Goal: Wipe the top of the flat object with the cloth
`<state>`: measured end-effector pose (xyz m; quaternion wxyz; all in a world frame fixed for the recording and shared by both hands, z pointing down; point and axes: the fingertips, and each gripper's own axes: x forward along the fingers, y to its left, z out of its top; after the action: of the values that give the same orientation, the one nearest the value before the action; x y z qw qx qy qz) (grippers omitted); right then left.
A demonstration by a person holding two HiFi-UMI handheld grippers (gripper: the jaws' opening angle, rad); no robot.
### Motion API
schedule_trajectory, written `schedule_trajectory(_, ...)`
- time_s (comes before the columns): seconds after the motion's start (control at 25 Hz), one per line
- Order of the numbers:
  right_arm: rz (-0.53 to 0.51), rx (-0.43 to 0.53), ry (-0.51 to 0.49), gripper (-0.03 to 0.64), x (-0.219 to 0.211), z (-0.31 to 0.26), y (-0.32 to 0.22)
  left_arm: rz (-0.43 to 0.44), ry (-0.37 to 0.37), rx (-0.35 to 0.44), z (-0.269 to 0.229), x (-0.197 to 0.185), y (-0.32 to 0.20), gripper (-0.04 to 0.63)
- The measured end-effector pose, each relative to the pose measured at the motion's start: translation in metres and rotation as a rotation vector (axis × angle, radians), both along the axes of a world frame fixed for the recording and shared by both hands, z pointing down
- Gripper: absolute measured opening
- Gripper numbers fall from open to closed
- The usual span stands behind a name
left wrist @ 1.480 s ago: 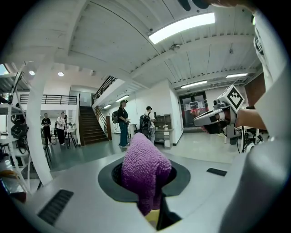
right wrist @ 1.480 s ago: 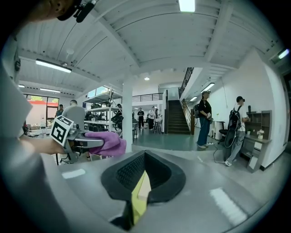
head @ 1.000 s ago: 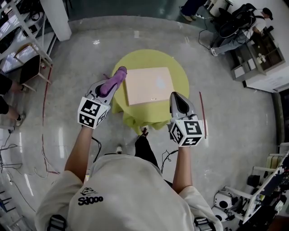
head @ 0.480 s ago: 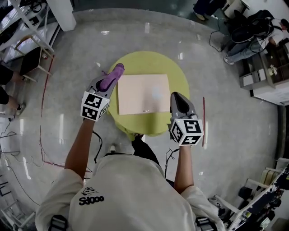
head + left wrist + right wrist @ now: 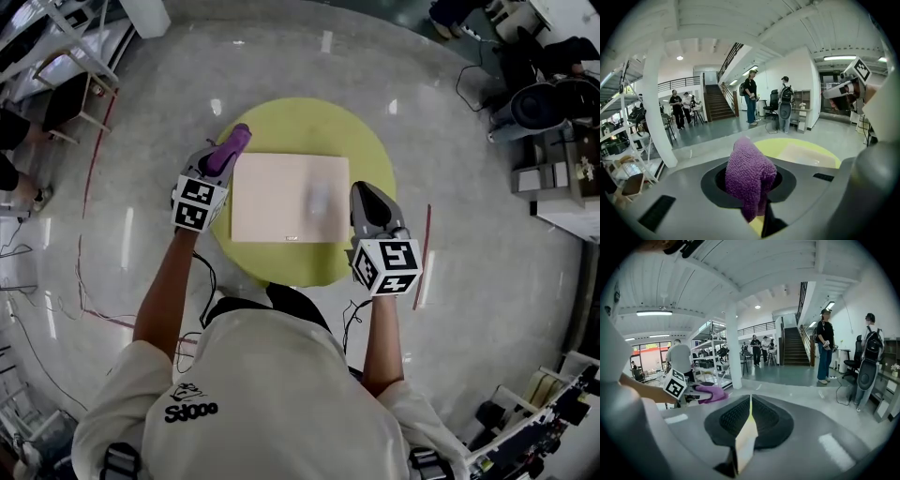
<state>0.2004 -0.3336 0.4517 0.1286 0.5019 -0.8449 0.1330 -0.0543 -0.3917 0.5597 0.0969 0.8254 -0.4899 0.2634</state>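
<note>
A flat beige board [image 5: 281, 202] lies on a round yellow table [image 5: 309, 122]. My left gripper [image 5: 217, 165] hovers at the board's far left corner, shut on a purple cloth [image 5: 231, 148] that pokes forward out of the jaws. In the left gripper view the cloth [image 5: 749, 176] fills the jaw gap, with the board [image 5: 806, 154] beyond on the right. My right gripper [image 5: 364, 192] sits at the board's right edge, jaws shut to a thin slit with nothing held [image 5: 749, 401]. From there the cloth [image 5: 710, 393] shows at the left.
Grey polished floor surrounds the table. A red cable [image 5: 424, 246] lies on the floor to the right, and metal shelving [image 5: 66, 75] stands at the far left. Several people [image 5: 751, 96] stand near a staircase [image 5: 715, 101] beyond the table.
The head view has shifted so the table and board sit more squarely under it. Both grippers keep their places beside the board; the left still holds the cloth.
</note>
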Motion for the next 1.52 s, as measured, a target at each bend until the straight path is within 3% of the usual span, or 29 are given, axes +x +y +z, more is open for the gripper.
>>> schedule_trajectory(0.36, -0.115, -0.022, 0.042, 0.009, -0.001, 0.024, -0.019, -0.022, -0.091, -0.094, 0.069, 0.012, -0.004, 0.066)
schedule_trajectory(0.68, -0.103, -0.060, 0.033, 0.009, 0.008, 0.043, -0.022, -0.002, -0.084, -0.186, 0.111, 0.030, 0.013, 0.067)
schedule_trajectory(0.84, -0.130, -0.070, 0.031, 0.009, 0.011, 0.044, -0.019, -0.035, -0.056, -0.188, 0.116, 0.032, 0.008, 0.067)
schedule_trajectory(1.24, -0.103, -0.095, 0.034, 0.009, 0.029, 0.052, -0.014, -0.004, -0.061, -0.216, 0.120, 0.071, -0.001, 0.067)
schedule_trajectory(1.52, 0.013, -0.111, 0.013, 0.009, 0.054, 0.055, -0.009, 0.068, -0.052, -0.221, 0.121, 0.112, -0.009, 0.067)
